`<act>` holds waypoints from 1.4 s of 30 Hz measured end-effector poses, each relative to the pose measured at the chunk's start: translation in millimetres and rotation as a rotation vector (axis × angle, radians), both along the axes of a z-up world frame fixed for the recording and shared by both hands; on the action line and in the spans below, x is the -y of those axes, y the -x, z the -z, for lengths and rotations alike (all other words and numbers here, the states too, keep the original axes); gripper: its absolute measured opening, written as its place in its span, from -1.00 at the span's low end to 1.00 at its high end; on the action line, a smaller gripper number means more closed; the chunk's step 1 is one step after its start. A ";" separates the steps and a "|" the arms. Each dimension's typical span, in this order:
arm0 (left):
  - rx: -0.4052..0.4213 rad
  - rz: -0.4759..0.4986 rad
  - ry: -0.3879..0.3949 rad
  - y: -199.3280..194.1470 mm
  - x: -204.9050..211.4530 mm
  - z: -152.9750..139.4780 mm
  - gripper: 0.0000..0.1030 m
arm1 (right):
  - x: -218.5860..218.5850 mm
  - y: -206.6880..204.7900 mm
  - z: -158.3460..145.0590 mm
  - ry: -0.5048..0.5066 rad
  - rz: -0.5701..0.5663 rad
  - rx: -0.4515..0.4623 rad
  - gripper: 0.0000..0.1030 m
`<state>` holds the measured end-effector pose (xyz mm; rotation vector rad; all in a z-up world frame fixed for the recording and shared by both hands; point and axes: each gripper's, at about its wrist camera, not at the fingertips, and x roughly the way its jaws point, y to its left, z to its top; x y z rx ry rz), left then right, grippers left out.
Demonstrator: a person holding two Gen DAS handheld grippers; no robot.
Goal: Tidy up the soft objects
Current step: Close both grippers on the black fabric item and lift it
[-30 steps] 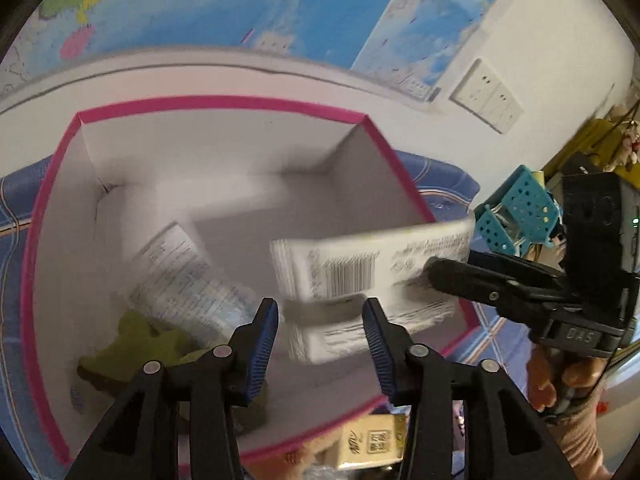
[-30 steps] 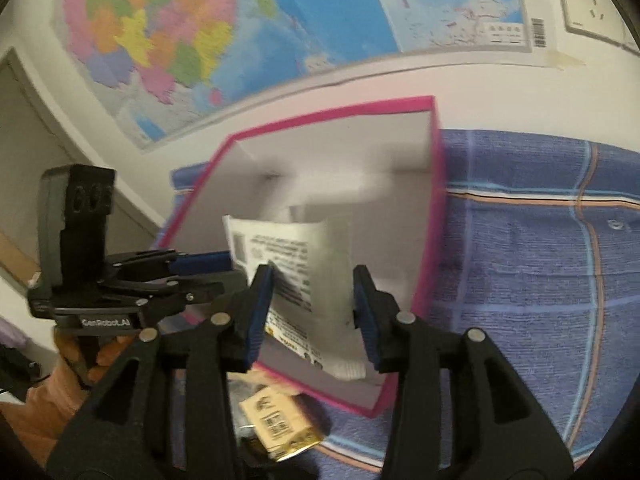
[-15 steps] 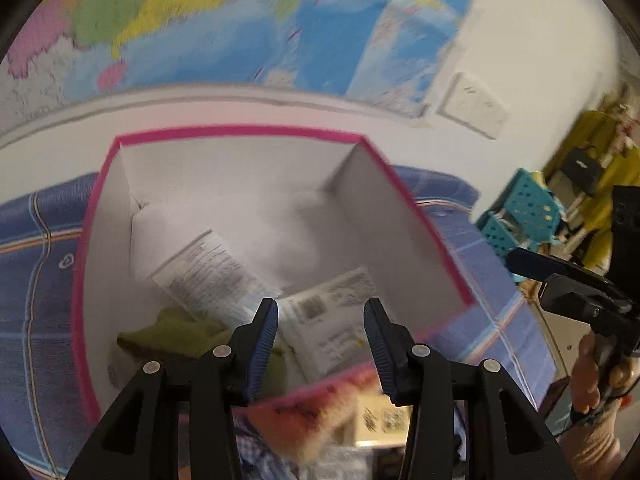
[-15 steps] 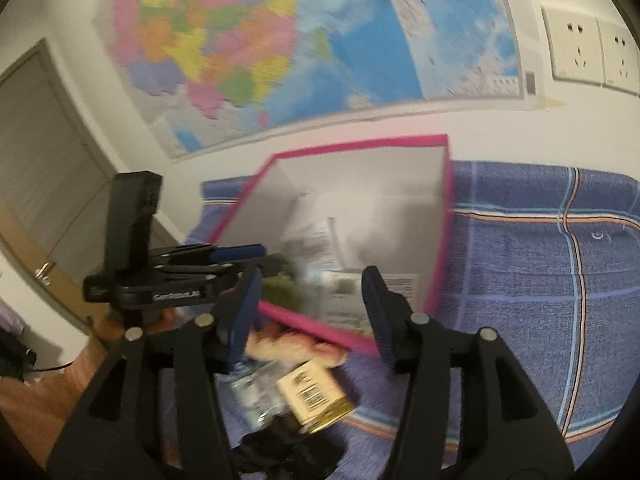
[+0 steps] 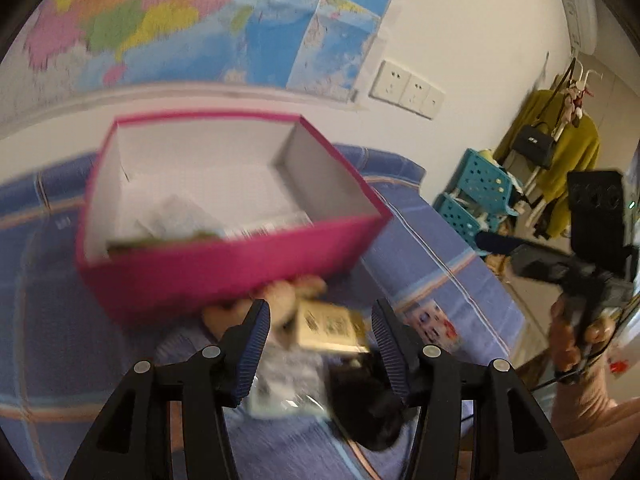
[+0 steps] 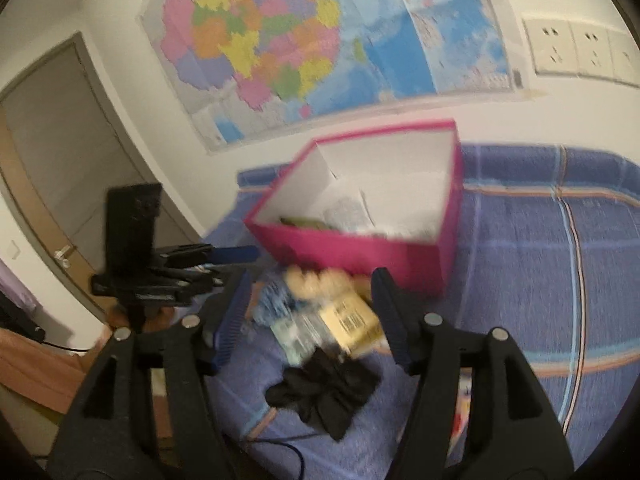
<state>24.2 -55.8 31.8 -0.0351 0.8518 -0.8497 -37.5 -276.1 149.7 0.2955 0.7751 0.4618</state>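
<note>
Left gripper (image 5: 320,328): jaws parted and have just been opening wider, nothing pinched between them; it hovers over the loose pile. Right gripper (image 6: 308,312): same, jaws spread and have just been opening, empty, above the same pile.

Count in the pile, on the blue checked cloth (image 6: 540,280) just in front of the box: one gold packet (image 6: 354,320) with a barcode, one tan plush toy (image 6: 320,280), one clear crinkly bag (image 5: 288,384), one black fabric piece (image 6: 324,396), one blue knitted item (image 6: 274,304). All touching or overlapping. Motion blur; print on the packet not readable.

One pink box (image 5: 224,264), open top, white inside. In it: at least two white printed packets (image 5: 176,216) and one olive-green soft thing (image 6: 304,222), all low against the near wall. Far half of the floor of the box bare.

Open cloth to the right of the box, wide and flat. Box back edge sits near the wall. One wall map (image 6: 320,40); a row of white sockets (image 6: 580,48). One door (image 6: 60,152) at left. Teal baskets (image 5: 476,196) off the far corner.
</note>
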 end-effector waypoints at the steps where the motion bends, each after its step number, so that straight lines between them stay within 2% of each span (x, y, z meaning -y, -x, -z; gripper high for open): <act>1: -0.019 0.013 0.003 3.8 1.8 6.3 0.05 | -1.3 5.3 8.6 0.017 0.013 -0.019 0.24; 7: -0.105 0.068 -0.070 29.8 21.2 48.4 0.05 | -7.1 19.0 67.7 0.028 0.034 -0.170 0.24; 11: -0.111 0.102 -0.109 44.1 33.0 60.3 0.05 | -15.8 17.6 104.9 0.069 0.038 -0.268 0.24; 20: -0.179 0.123 -0.114 51.8 46.1 79.5 0.01 | -29.1 15.4 133.3 0.047 0.017 -0.325 0.24; 23: -0.189 0.136 -0.096 50.8 48.5 78.2 -0.01 | -30.7 16.3 135.7 0.051 0.015 -0.322 0.22; 25: -0.195 0.141 -0.101 47.9 52.2 80.1 -0.11 | -29.8 16.0 134.1 0.038 0.015 -0.310 -0.07; 26: -0.203 0.149 -0.099 47.1 54.4 81.4 -0.19 | -29.5 16.3 133.6 0.031 0.015 -0.307 -0.43; 27: -0.217 0.156 -0.092 45.8 56.3 82.9 -0.20 | -28.5 16.8 133.9 0.025 0.013 -0.311 -0.53; 32: -0.239 0.175 -0.062 44.1 59.7 82.5 -0.43 | -25.0 25.3 127.0 0.004 0.009 -0.285 -0.69; 37: -0.236 0.217 0.001 49.9 59.0 72.5 -0.45 | -22.4 34.4 105.1 -0.031 -0.011 -0.224 -0.76; 42: -0.203 0.245 0.067 49.2 60.4 47.9 -0.45 | -25.9 40.6 72.3 -0.036 -0.049 -0.140 -0.88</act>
